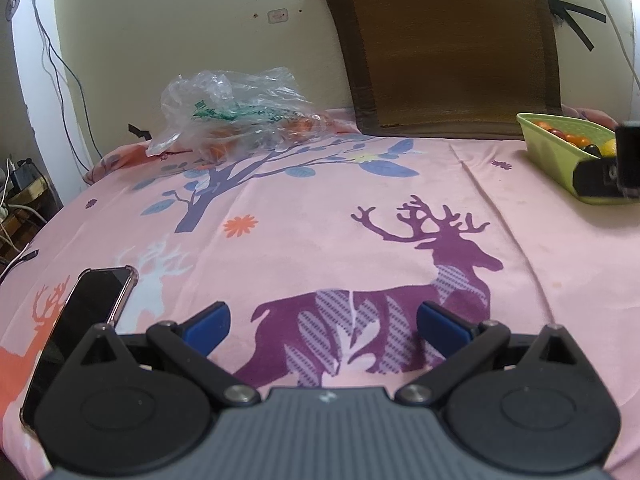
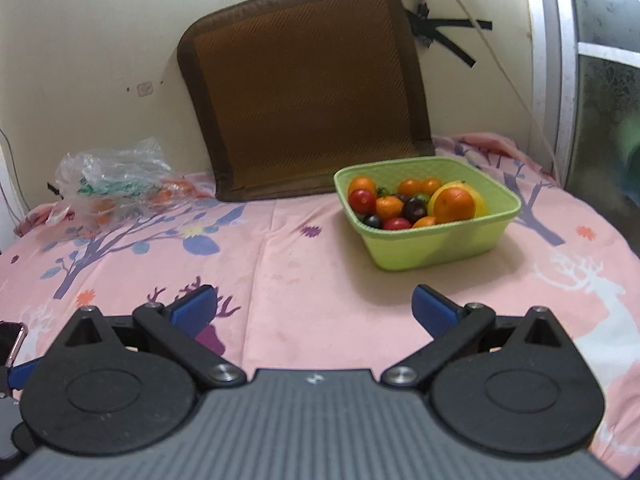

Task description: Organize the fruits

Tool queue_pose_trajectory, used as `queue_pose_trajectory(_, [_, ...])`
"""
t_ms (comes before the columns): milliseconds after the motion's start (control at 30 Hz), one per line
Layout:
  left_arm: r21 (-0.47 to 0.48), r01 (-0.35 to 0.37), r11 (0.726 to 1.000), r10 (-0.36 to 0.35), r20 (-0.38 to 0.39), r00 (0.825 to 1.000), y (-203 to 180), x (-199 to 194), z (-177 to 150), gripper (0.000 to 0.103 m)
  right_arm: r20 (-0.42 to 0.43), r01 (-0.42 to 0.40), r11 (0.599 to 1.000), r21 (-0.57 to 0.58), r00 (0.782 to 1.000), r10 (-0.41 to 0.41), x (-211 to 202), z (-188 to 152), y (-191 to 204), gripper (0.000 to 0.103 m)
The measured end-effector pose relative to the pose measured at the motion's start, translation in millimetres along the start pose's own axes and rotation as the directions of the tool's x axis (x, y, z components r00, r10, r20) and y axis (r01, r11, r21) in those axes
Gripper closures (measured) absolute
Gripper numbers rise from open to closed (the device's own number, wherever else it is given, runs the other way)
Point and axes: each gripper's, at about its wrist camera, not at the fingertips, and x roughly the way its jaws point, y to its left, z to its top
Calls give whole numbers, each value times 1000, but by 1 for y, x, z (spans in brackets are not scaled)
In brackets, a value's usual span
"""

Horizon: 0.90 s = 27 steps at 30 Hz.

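A green basket [image 2: 432,244] stands on the pink bed sheet, filled with several fruits: oranges [image 2: 454,205], red tomatoes [image 2: 362,201] and dark plums [image 2: 414,209]. The basket also shows at the right edge of the left wrist view [image 1: 552,152]. A clear plastic bag [image 1: 236,110] with orange fruits inside lies at the back left; it also shows in the right wrist view [image 2: 112,176]. My left gripper [image 1: 323,326] is open and empty over the purple deer print. My right gripper [image 2: 314,310] is open and empty, in front of the basket.
A brown mat [image 2: 304,88] leans on the wall behind the basket. A black phone [image 1: 80,328] lies on the sheet beside my left gripper. Cables hang at the left wall [image 1: 60,72]. A window frame [image 2: 560,80] borders the right side.
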Motion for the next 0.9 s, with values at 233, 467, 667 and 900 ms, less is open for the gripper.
queue_pose_trajectory(233, [-12,-13,1000,12,-6,1000,6,2,0,0,-54,12,1000,-3,998,-12,1,-6,7,0])
queue_pose_trajectory(467, [-13,-21,1000,21,-17,1000,7,3,-2,0,-76,59,998,20,995,-58,4,-10,4,0])
queue_pose_trajectory(667, [-7,-23,1000,23,-17,1000,6,3,-3,0,-93,69,997,29,993,-66,5,-13,3,0])
queue_pose_trajectory(900, [-8,-22,1000,22,-19,1000,6,2,-3,0,-94,84,996,26,992,-81,5,-13,3,0])
